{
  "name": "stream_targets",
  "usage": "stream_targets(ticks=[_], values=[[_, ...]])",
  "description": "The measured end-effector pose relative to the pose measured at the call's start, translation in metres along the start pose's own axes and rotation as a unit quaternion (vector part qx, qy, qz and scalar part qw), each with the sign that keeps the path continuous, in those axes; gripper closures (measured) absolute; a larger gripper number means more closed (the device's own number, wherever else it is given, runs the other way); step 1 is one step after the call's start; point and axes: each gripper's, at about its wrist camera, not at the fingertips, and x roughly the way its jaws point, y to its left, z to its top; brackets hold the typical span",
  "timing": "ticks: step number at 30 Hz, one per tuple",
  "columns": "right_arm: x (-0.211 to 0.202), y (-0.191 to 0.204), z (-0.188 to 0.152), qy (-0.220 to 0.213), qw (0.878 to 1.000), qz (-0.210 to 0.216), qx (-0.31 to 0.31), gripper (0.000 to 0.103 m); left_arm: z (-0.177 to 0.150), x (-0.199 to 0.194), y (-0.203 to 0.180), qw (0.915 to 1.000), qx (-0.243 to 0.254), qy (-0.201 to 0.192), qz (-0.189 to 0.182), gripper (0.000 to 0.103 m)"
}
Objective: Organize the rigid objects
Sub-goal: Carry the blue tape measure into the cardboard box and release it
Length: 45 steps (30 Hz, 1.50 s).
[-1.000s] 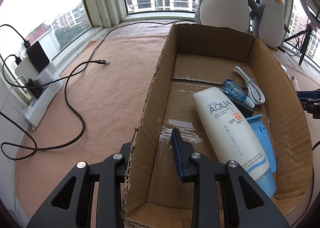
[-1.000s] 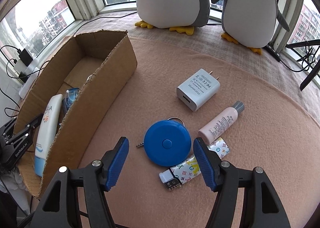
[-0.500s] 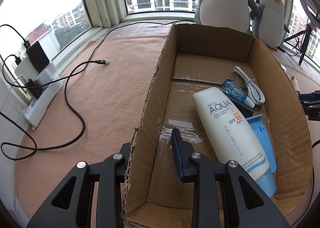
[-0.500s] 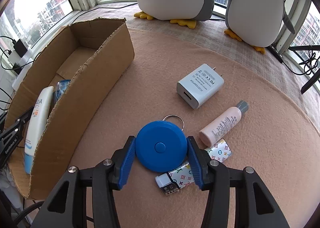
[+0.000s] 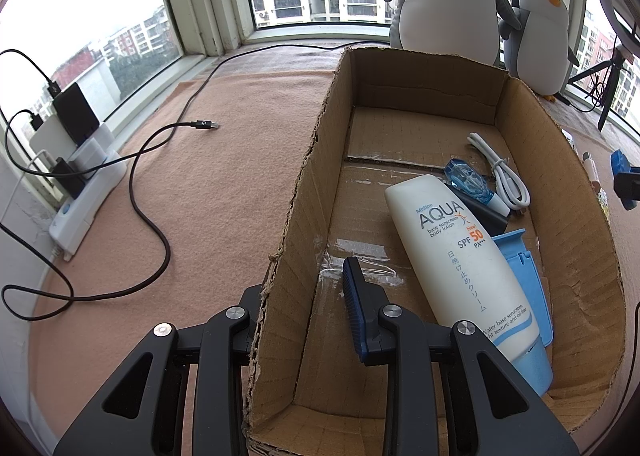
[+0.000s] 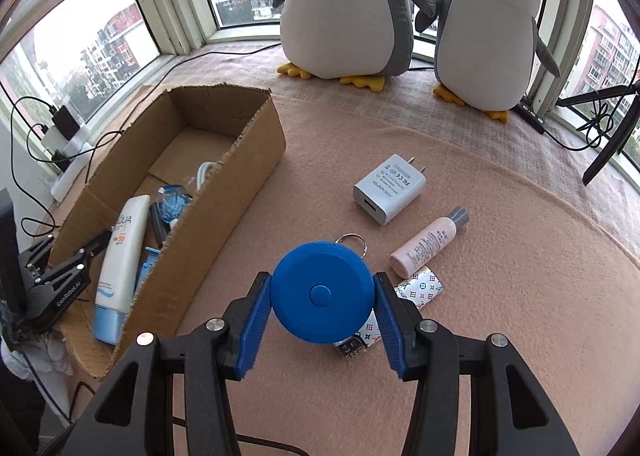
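- Left wrist view: my left gripper (image 5: 308,304) is clamped on the long side wall of the cardboard box (image 5: 304,192). One finger is outside the wall and the blue pad (image 5: 354,296) is inside.
- In the box lies a big white sunscreen tube (image 5: 460,268). A flat light blue thing (image 5: 528,280) lies partly under it.
- Farther back in the box I see a small clear blue bottle (image 5: 472,182) and a coiled white cable (image 5: 500,172).
- A black cable (image 5: 160,232) winds over the pink cloth (image 5: 224,176) to the left of the box. A white power strip (image 5: 86,192) sits by the window.
- Right wrist view: my right gripper (image 6: 322,316) has just been closing, and it squeezes the round blue tape measure (image 6: 322,292) between its two blue pads. The silver ring (image 6: 352,242) of the tape measure sticks out at the far side.
- The tape measure is just right of the box (image 6: 236,192), outside it. I cannot tell for sure if it is off the cloth (image 6: 500,296).
- A small patterned thing (image 6: 420,284) peeks out from behind the tape measure.
- Near it lie a small pink bottle (image 6: 428,242) and a white charger (image 6: 388,188), apart from each other.
- Two penguin toys (image 6: 348,4) stand by the window.
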Motion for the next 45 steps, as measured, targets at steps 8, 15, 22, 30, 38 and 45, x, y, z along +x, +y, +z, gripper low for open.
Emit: stream_targets(ticks=[8,15,22,30,38,45], values=[[-0.031,0.030,0.016,-0.041,0.999,0.034,-0.004,0.057,0.000,0.000,0.000,1.0000,0.000,0.000,0.000,0.076],[-0.031,0.069,0.021,-0.048,0.996,0.065,-0.024,0.057,0.000,0.000,0.000,1.0000,0.000,0.000,0.000,0.076],[-0.017,0.100,0.024,-0.042,0.995,0.079,-0.041,0.057,0.000,0.000,0.000,1.0000,-0.001,0.000,0.000,0.076],[-0.007,0.119,0.025,-0.034,0.995,0.078,-0.059,0.057,0.000,0.000,0.000,1.0000,0.000,0.000,0.000,0.076],[-0.005,0.116,0.026,-0.036,0.995,0.070,-0.058,0.056,0.000,0.000,0.001,1.0000,0.000,0.000,0.001,0.076],[-0.009,0.116,0.028,-0.045,0.995,0.069,-0.055,0.040,0.000,0.000,0.000,1.0000,0.000,-0.001,0.001,0.076]])
